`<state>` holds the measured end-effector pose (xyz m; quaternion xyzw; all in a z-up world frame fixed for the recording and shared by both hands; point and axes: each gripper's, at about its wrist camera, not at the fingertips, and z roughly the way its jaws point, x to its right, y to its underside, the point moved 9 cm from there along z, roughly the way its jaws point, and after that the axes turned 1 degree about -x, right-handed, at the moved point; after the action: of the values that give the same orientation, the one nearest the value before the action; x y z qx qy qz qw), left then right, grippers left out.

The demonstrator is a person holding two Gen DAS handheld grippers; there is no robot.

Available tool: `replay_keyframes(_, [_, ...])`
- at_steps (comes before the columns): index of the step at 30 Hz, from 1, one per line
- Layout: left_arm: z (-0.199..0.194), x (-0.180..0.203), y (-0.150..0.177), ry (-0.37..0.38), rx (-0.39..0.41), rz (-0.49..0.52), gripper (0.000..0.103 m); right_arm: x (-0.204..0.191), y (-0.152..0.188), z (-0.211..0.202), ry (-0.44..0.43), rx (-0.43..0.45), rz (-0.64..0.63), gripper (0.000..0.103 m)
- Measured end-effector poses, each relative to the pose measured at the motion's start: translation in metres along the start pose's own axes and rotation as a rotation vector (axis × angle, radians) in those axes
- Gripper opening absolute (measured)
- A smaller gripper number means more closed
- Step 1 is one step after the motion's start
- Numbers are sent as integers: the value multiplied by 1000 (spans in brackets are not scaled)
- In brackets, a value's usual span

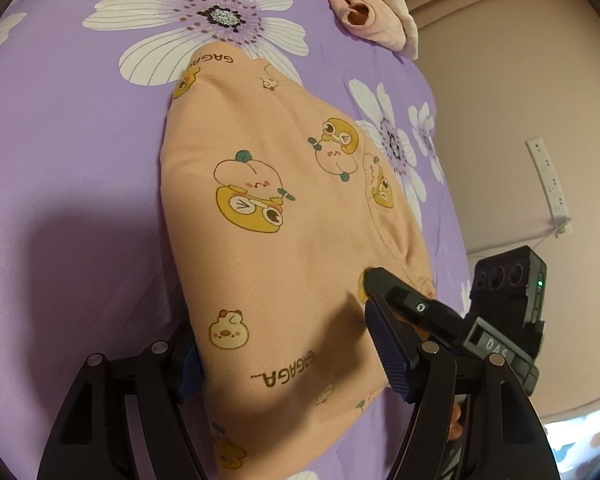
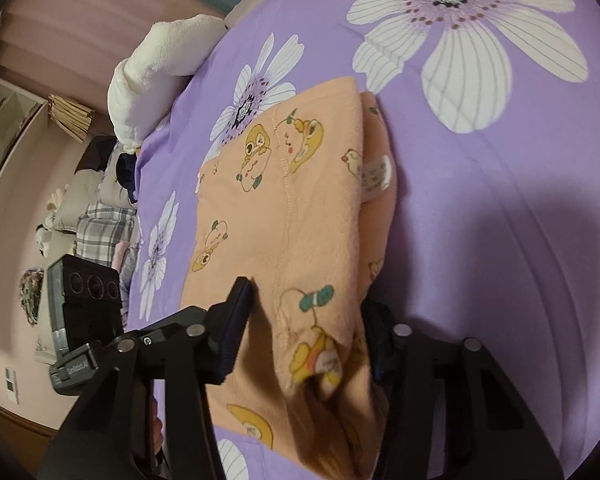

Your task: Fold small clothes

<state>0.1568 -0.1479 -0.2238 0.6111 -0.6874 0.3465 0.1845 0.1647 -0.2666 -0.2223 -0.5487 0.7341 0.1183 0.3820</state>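
Observation:
A folded peach garment (image 1: 284,208) printed with cartoon ducks lies on a purple flowered bedsheet (image 1: 80,128). My left gripper (image 1: 288,360) straddles its near end; the blue pads stand wide at either side and the cloth lies flat between them, so it reads as open. In the right wrist view the same garment (image 2: 296,208) shows a seam and a white label (image 2: 378,174). My right gripper (image 2: 304,332) is shut on a raised fold of its near edge, and the cloth hides the right pad. One right finger (image 1: 380,280) rests on the cloth beside my left gripper.
A pink cloth (image 1: 364,12) lies crumpled at the far bed edge. A white fluffy cloth (image 2: 152,64) hangs over the bed's side. Beyond that side sits a pile of clothes (image 2: 100,216). A power strip (image 1: 548,184) is on the wall.

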Motion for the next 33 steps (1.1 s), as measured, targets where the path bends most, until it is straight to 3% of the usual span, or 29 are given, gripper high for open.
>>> replay_keyframes(4, [-1,2,2,-27,15,21,70,-9,1,2,21,14,-49,35])
replay_keyframes(8, [-2,2,2,-63,33,38,58,-18,0,2,71,36,-112,32])
replay_keyframes(12, [-7,-2,1,-61,48,21,44,-29,-1,1,120,58,-176,31])
replay_keyframes(17, [-14,-2,2,-55,67,21,34,-41,0,-2,154,79,-246,30])
replay_keyframes(33, [-53,13,7,-53,147,71,34,-87,14,-12,128,113,-359,29])
